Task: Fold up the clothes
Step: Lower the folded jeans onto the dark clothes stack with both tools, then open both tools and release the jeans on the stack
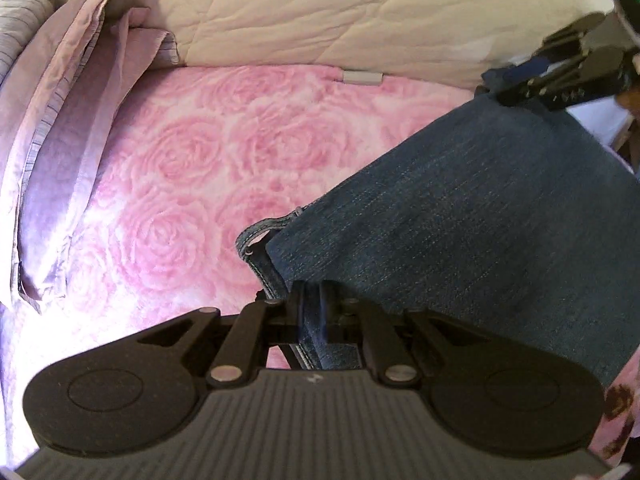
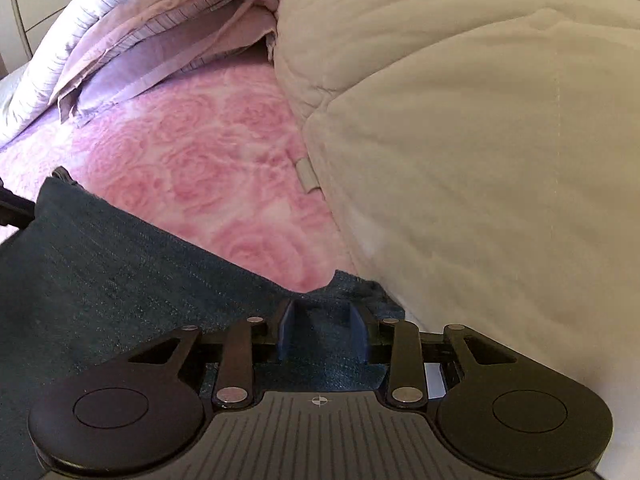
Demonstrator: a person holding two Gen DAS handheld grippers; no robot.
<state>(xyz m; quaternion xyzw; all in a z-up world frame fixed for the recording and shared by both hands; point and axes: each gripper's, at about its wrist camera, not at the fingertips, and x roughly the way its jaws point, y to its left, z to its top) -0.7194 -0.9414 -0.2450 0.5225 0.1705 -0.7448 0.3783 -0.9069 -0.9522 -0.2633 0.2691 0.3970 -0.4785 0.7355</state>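
Dark blue jeans (image 1: 472, 216) stretch over the pink rose blanket (image 1: 200, 168) from the bottom centre to the upper right of the left wrist view. My left gripper (image 1: 313, 300) is shut on the near hem edge, with a strip of denim pinched between its narrow fingers. My right gripper (image 1: 520, 80) holds the far end, at the top right. In the right wrist view its blue pads (image 2: 286, 320) stand a little apart on a bunched wad of the jeans (image 2: 100, 272), and the right gripper (image 2: 322, 320) is shut on it.
A cream quilt (image 1: 320, 12) is heaped along the far side of the bed (image 2: 480, 140). Folded lilac and striped bedding (image 1: 68, 100) lies at the left. Pink blanket shows between them. A small grey tag (image 1: 362, 77) sticks out at the quilt's edge.
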